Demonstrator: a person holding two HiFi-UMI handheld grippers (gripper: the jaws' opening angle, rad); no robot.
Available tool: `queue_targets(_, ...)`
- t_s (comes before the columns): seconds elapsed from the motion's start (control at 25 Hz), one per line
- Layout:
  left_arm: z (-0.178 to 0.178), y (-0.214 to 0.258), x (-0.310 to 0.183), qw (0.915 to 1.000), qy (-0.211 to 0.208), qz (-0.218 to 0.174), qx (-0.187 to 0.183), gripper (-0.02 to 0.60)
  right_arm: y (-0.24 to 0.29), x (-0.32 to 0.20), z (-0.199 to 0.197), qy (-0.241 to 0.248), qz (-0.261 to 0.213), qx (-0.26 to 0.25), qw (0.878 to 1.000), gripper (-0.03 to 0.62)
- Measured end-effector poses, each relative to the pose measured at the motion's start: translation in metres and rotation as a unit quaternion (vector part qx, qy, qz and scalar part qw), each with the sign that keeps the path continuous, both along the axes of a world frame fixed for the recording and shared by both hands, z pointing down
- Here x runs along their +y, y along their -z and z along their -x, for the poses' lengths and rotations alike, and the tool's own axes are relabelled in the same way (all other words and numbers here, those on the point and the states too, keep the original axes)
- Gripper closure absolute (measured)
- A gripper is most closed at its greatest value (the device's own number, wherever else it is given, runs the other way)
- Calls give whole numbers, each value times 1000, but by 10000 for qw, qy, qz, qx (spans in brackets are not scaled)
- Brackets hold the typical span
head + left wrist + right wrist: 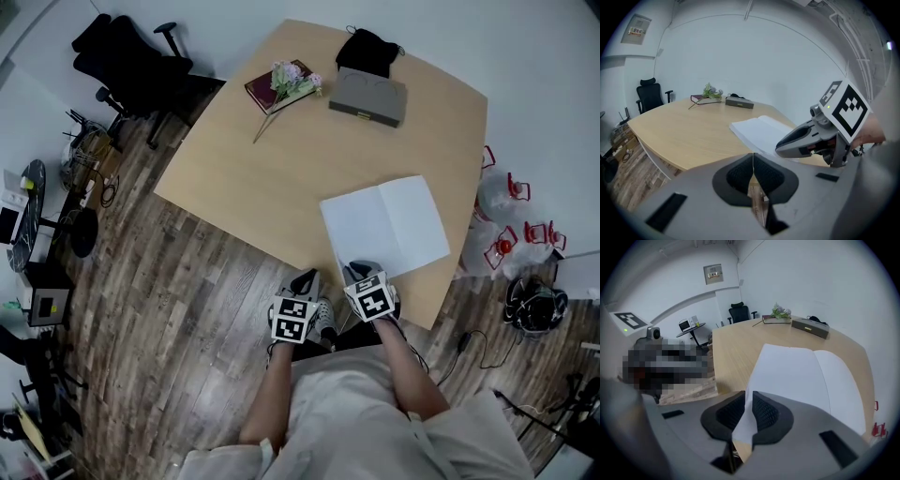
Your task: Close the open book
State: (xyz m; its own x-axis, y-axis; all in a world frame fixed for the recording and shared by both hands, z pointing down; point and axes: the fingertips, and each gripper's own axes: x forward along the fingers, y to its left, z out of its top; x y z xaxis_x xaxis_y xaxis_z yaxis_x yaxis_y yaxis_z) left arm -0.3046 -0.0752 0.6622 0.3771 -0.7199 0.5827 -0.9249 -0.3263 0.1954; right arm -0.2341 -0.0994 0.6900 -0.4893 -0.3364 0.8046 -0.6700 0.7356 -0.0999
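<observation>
Book (384,225) page corner nipped between the right gripper's (747,403) nearly closed jaws; the left gripper (753,169) hangs beside, closed and empty. Pages spread ahead and rightward on the table (281,178), spine running away.

Room lit evenly and coolly from overhead, moderately bright; in my head view the worktop (281,178) carries only faint, soft-edged shadows. The white pages of the open book (384,225) are the brightest area, almost without detail. The left gripper view and the right gripper view bend straight edges strongly, darken to black corners, and blur the nearest foreground.
</observation>
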Motion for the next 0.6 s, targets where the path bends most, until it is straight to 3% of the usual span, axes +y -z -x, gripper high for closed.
queue_targets(0.32, -42, 10, -26, 9983, -563, -122, -82, 558, 15, -19, -61, -1085, 35, -357, 9935, 537)
queue_targets(0.6, -108, 10, -37, 9906, -1361, -83, -141, 558, 16, -23, -150, -2344, 145, -710, 9694, 537)
